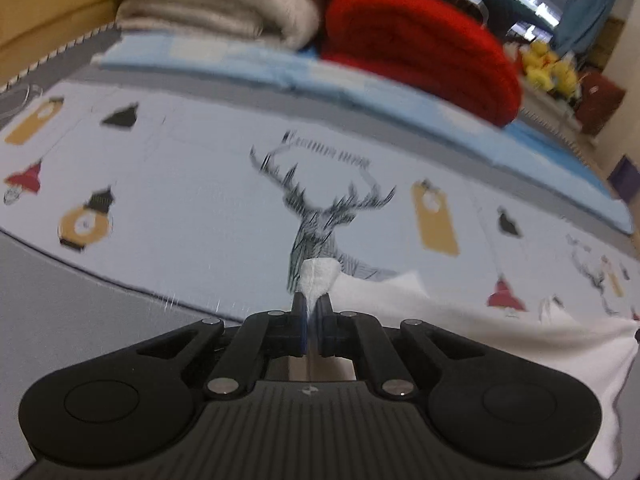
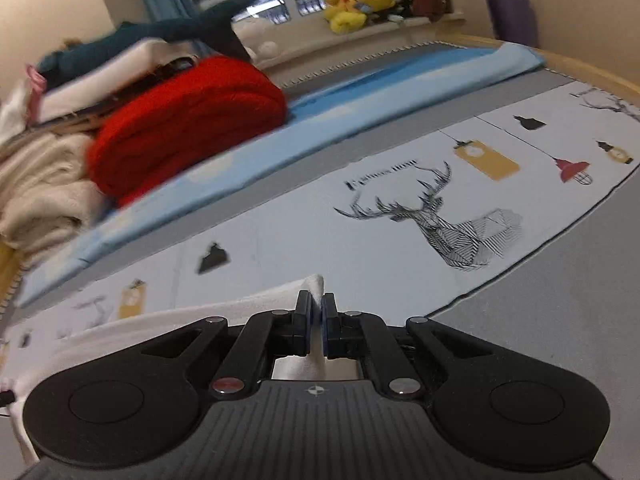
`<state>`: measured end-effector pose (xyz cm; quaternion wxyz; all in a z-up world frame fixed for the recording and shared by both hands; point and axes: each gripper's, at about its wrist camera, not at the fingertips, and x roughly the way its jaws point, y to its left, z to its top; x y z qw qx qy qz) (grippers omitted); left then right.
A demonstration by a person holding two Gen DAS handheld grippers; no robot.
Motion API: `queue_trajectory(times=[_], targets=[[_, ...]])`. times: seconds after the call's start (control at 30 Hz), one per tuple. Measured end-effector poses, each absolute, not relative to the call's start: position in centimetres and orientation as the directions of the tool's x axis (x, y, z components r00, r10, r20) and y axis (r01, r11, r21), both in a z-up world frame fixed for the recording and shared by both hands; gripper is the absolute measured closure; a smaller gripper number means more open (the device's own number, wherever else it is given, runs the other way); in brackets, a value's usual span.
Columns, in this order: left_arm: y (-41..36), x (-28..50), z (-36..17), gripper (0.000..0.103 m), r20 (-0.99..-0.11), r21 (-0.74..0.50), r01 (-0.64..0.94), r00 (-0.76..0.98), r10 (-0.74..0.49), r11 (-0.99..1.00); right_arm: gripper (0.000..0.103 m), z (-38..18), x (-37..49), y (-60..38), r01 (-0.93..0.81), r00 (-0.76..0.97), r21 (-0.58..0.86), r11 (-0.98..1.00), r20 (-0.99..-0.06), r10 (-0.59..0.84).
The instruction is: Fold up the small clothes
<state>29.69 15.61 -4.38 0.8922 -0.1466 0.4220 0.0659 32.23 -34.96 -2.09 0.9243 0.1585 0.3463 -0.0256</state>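
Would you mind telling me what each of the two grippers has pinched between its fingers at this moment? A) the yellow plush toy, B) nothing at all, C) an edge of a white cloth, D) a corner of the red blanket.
C: the left gripper and the right gripper are both shut on a fold of the white cloth, which lies on the deer-print sheet.

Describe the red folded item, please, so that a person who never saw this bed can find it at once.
Look at the far side of the bed, on the light blue sheet. There the red blanket lies rolled thick, beside a cream fluffy pile. It is the only bright red bundle among pale neighbours.
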Motion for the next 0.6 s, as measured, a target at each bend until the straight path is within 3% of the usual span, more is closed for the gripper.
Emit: queue_trajectory(times=[0.1,0.2,0.3,0.33,0.37,0.6], targets=[[15.6,30.3,-4.2,0.099,-0.756,-0.219,-0.247,0.655,-0.004,0.944,0.099,-3.5,33.9,-34.2,0.185,0.706,0.237,0.954,-0.707,0.039],[16.0,30.3,-3.4,0.097,-0.704,-0.233,-0.25,0.71,0.015,0.94,0.099,-2.9,34.6,-33.5,0.182,0.747,0.238,0.954,-0.664,0.023],[16.3,30.6,-3.6,0.073,-0.733,-0.223,-0.277,0.68,0.027,0.935,0.093,-2.0,34.7,-32.7,0.19,0.8,0.225,0.956,-0.6,-0.018],[16.5,30.8,-4.1,0.065,-0.761,-0.235,-0.267,0.649,-0.006,0.934,0.081,-2.2,35.0,-32.4,0.226,0.783,0.18,0.957,-0.618,-0.068],[16.6,30.8,-4.8,0.065,-0.794,-0.247,-0.265,0.607,-0.038,0.932,0.078,-2.7,35.4,-32.4,0.246,0.75,0.15,0.957,-0.656,-0.09],[16.9,28.4,-6.7,0.065,-0.873,-0.303,-0.239,0.458,-0.168,0.923,0.078,-5.6,34.5,-33.0,0.168,0.512,0.165,0.972,-0.857,0.057]])
